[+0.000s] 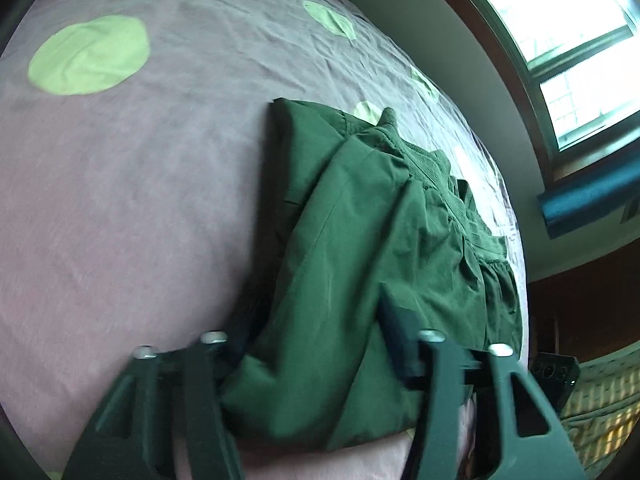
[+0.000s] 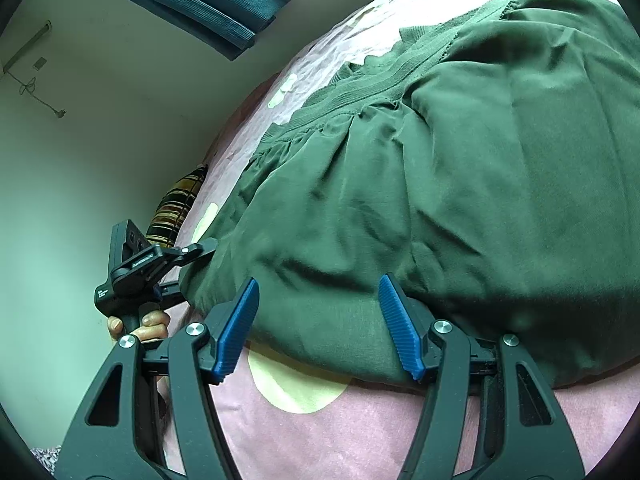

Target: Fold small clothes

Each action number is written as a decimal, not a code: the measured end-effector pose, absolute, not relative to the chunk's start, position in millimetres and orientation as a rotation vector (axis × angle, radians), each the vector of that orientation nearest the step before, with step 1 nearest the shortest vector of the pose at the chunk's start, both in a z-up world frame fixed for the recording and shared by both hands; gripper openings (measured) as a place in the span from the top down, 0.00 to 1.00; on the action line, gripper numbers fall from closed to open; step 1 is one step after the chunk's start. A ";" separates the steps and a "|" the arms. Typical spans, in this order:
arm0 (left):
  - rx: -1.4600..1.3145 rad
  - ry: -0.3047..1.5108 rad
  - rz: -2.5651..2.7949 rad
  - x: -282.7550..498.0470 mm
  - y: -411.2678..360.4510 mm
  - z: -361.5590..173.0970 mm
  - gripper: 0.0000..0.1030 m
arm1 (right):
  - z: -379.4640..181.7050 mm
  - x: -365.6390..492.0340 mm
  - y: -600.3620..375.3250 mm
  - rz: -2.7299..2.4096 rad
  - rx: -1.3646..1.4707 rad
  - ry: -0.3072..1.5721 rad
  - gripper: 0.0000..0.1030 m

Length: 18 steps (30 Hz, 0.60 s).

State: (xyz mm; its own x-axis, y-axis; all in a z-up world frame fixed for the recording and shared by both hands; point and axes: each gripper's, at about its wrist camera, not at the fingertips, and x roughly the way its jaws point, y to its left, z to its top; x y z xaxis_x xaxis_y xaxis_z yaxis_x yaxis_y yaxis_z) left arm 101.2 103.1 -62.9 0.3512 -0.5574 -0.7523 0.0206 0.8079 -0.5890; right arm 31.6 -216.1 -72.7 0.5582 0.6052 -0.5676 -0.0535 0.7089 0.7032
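Note:
A dark green garment [image 1: 360, 248] with a ribbed waistband lies partly folded on the pink bedspread [image 1: 120, 184]. My left gripper [image 1: 316, 344] is open, its fingers wide apart on either side of the garment's near edge, the cloth bulging between them. In the right wrist view the same garment [image 2: 460, 184] fills the upper right. My right gripper [image 2: 320, 328] is open, its blue pads [image 2: 236, 328] just at the garment's near hem, holding nothing. The left gripper [image 2: 200, 252] shows at the left of that view, at the garment's corner.
The bedspread has pale green dots [image 1: 88, 54]. A window [image 1: 560, 40] and teal curtains [image 1: 588, 200] stand beyond the bed. A striped cushion [image 2: 176, 204] lies by the cream wall [image 2: 80, 160]. The bed's edge is close behind the garment.

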 end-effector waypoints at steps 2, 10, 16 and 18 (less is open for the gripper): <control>-0.498 1.171 -0.377 101.2 99.3 -60.9 0.67 | -63.5 27.4 -213.9 0.394 0.658 0.895 0.40; -0.390 1.128 -0.393 94.7 90.4 -33.3 0.87 | -39.6 12.4 -187.8 0.444 0.545 0.860 0.40; -0.350 1.076 -0.431 92.1 69.6 -1.1 0.90 | -78.6 27.1 -193.5 0.499 0.690 0.932 0.34; -0.321 1.041 -0.457 90.1 56.4 19.8 0.90 | -80.0 27.5 -193.5 0.499 0.688 0.935 0.34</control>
